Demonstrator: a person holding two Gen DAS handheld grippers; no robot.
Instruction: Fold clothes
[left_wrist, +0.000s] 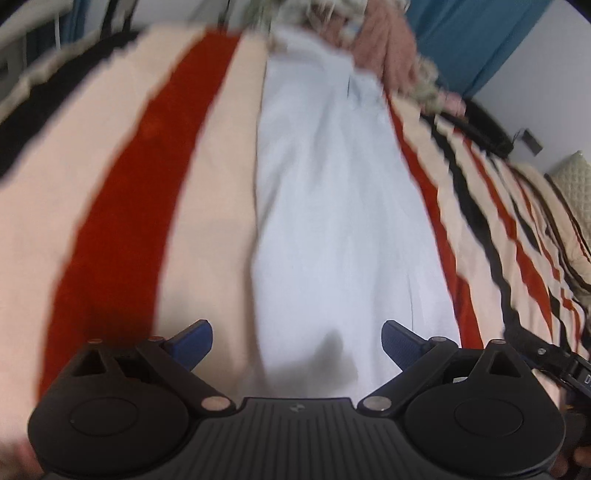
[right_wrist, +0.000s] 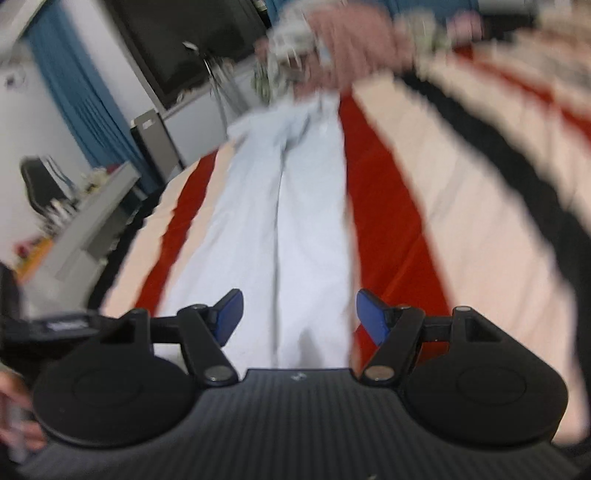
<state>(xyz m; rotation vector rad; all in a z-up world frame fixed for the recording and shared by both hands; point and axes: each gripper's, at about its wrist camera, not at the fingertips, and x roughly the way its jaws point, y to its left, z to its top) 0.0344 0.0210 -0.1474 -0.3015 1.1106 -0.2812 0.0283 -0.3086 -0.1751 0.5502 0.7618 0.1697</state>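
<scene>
A pair of pale blue-white trousers (left_wrist: 332, 206) lies stretched out lengthwise on a striped bedspread (left_wrist: 110, 184), legs side by side. In the right wrist view the trousers (right_wrist: 280, 221) run away from me toward a crumpled waist end. My left gripper (left_wrist: 297, 341) hovers open over the near end of the trousers, nothing between its blue pads. My right gripper (right_wrist: 299, 314) is also open above the near end of the same garment, over the seam between the legs. Both views are blurred.
A heap of pink and floral clothes (left_wrist: 388, 48) lies at the far end of the bed, also seen as the clothes heap (right_wrist: 351, 44). A grey desk (right_wrist: 92, 221), a dark chair (right_wrist: 37, 181), blue curtains (right_wrist: 74, 92) and a black screen (right_wrist: 177, 44) stand left of the bed.
</scene>
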